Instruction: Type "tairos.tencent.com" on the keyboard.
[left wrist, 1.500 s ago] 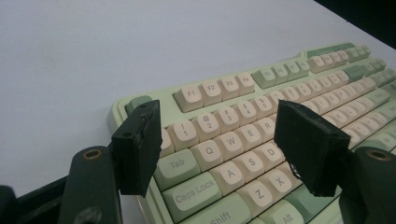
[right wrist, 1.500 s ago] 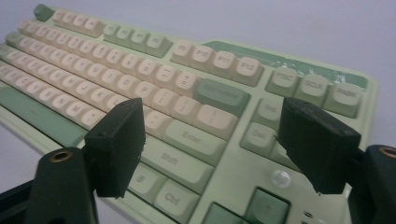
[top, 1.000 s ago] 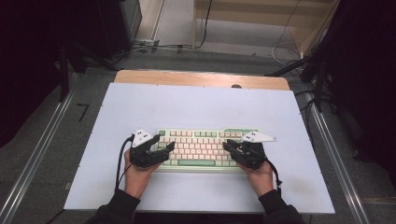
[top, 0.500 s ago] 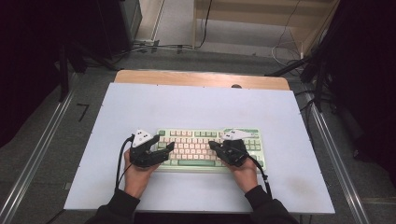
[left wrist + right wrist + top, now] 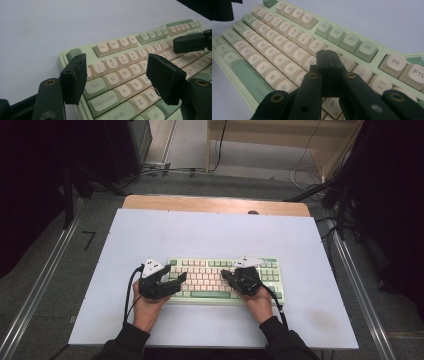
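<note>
A pale green keyboard [image 5: 205, 269] with cream keys lies near the front of the white table. My left gripper [image 5: 181, 281] hovers over the keyboard's left end, jaws open. In the left gripper view its pads [image 5: 75, 77] straddle the Q, A and Z columns of the keyboard [image 5: 117, 45] with nothing between them [image 5: 118, 75]. My right gripper [image 5: 224, 274] is shut and points left over the middle keys. In the right gripper view its closed tips [image 5: 327, 56] rest over the keys [image 5: 274, 32] near U and I; contact is unclear. The right gripper's tip [image 5: 176, 45] also shows far off.
The white table top [image 5: 210, 230] has bare room behind and beside the keyboard. A wooden strip [image 5: 215, 204] runs along its back edge. Metal rails [image 5: 40, 285] flank the table, and cables [image 5: 165, 169] lie on the floor beyond.
My right gripper has moved left from the keyboard's right end to over its middle keys. The left gripper has stayed in place.
</note>
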Tool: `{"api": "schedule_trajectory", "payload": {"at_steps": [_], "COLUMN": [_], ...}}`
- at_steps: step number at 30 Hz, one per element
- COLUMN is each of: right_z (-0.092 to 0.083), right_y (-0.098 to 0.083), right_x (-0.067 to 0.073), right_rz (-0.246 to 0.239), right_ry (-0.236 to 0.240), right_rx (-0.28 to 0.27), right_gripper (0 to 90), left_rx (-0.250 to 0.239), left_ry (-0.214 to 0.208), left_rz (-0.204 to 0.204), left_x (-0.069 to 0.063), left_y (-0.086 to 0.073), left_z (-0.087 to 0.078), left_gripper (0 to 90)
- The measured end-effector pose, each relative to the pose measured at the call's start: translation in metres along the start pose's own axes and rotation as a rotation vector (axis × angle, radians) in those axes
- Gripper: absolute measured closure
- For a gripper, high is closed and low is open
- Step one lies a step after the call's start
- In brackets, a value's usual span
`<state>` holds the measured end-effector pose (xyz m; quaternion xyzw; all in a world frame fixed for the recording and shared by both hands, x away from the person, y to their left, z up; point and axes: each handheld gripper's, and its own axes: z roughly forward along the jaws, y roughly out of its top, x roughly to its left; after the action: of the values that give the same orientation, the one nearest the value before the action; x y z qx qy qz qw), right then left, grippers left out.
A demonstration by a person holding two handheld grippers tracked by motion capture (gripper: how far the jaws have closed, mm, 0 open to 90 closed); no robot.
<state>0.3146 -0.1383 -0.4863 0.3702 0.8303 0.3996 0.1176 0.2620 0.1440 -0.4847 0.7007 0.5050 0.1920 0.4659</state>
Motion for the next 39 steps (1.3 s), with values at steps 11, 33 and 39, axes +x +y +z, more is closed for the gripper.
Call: {"api": "schedule_trajectory", "payload": {"at_steps": [11,33,39], "right_z": [0.001,-0.002,-0.018], "right_y": [0.001,0.002,0.006], "right_x": [0.002,0.004,0.003], "right_rz": [-0.003,0.003,0.021], "right_ry": [-0.006,-0.019,-0.004], "right_rx": [0.010,0.014,-0.064], "right_gripper": [87.6,87.5,61.2], "left_rx": [0.003,0.008,0.010], "left_ry": [0.000,-0.003,-0.001], "left_rz": [0.002,0.009,0.011], "left_x": [0.000,-0.002,-0.003], "left_y": [0.000,-0.001,-0.001], "left_z": [0.000,0.002,0.002], "left_gripper": [33.6,33.7,33.6]}}
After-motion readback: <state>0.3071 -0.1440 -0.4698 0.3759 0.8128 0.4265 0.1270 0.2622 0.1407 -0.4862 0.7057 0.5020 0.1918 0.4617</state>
